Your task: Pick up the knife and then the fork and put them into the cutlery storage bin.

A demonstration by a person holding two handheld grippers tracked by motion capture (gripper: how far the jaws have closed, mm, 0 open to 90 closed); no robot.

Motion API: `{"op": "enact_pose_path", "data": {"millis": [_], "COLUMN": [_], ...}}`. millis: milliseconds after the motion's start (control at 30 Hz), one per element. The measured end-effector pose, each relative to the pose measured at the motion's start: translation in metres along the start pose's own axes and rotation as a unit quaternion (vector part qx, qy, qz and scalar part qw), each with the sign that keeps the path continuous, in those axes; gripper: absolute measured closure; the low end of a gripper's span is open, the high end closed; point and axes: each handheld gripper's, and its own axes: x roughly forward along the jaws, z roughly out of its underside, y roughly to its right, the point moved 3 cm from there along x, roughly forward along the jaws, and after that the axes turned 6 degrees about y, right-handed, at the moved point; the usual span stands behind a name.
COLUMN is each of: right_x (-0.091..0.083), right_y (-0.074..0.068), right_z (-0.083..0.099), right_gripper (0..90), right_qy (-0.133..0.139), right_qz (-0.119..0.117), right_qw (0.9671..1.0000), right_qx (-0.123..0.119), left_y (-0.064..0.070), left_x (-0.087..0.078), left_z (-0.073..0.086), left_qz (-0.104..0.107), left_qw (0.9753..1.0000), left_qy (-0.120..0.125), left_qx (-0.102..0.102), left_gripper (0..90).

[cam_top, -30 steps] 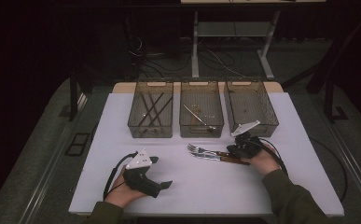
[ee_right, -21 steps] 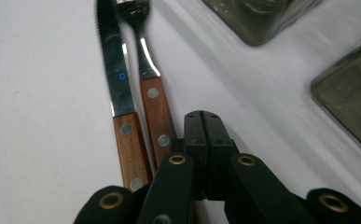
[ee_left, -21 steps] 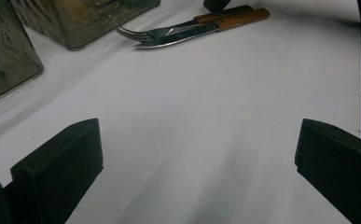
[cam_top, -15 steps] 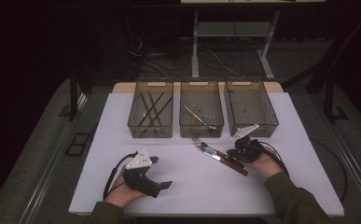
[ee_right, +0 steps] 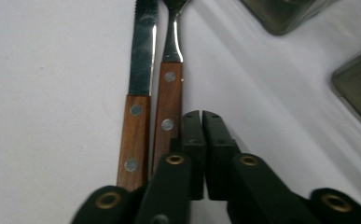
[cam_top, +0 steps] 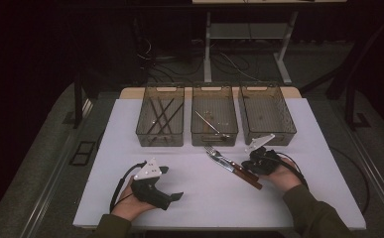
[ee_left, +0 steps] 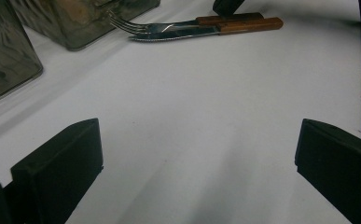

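Here our right tool [ee_right: 201,114], jaws together and empty, rests just beside the wooden-handled steel fork [ee_right: 169,100] and wooden-handled serrated knife [ee_right: 136,107], seemingly nudging them; our left tool [ee_left: 192,158] waits apart.

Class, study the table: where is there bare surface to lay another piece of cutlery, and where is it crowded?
Bare white table lies between the left gripper and the knife, and along the left edge beside the left bin. It is crowded where the fork, the knife and the right gripper sit before the middle bin.
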Motion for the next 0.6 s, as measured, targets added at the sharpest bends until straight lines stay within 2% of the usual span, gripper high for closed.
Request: {"op": "enact_pose_path", "data": {"millis": [67,200,300,400,500,600], "right_x": [-0.002,-0.012,-0.016,-0.018,-0.018,-0.016], "right_y": [0.001,0.003,0.001,-0.004,-0.009,-0.015], "right_z": [-0.001,-0.004,-0.005,-0.007,-0.011,-0.015], "right_gripper": [83.5,71.8,60.4,54.5,54.3,57.0], "right_qy": [0.006,0.025,0.021,0.026,0.027,0.028], "right_qz": [-0.003,-0.007,-0.037,-0.051,-0.064,-0.065], "right_qw": [1.0000,0.9995,0.9986,0.9979,0.9973,0.9974], "right_qx": [0.003,0.018,0.031,0.031,0.024,0.016], "left_y": [0.000,0.000,0.000,0.000,0.001,0.000], "left_x": [0.000,0.000,0.000,0.000,0.000,0.000], "left_z": [0.000,0.000,0.000,0.000,0.000,0.000], "left_qz": [0.000,0.001,0.001,0.001,0.001,0.002], "left_qw": [1.0000,1.0000,1.0000,1.0000,1.0000,1.0000], "left_qy": [-0.001,0.000,0.000,0.000,0.000,0.000], "left_qx": [0.000,0.001,0.001,0.002,0.002,0.002], "left_gripper": [0.0,0.0,0.0,0.0,0.0,0.0]}}
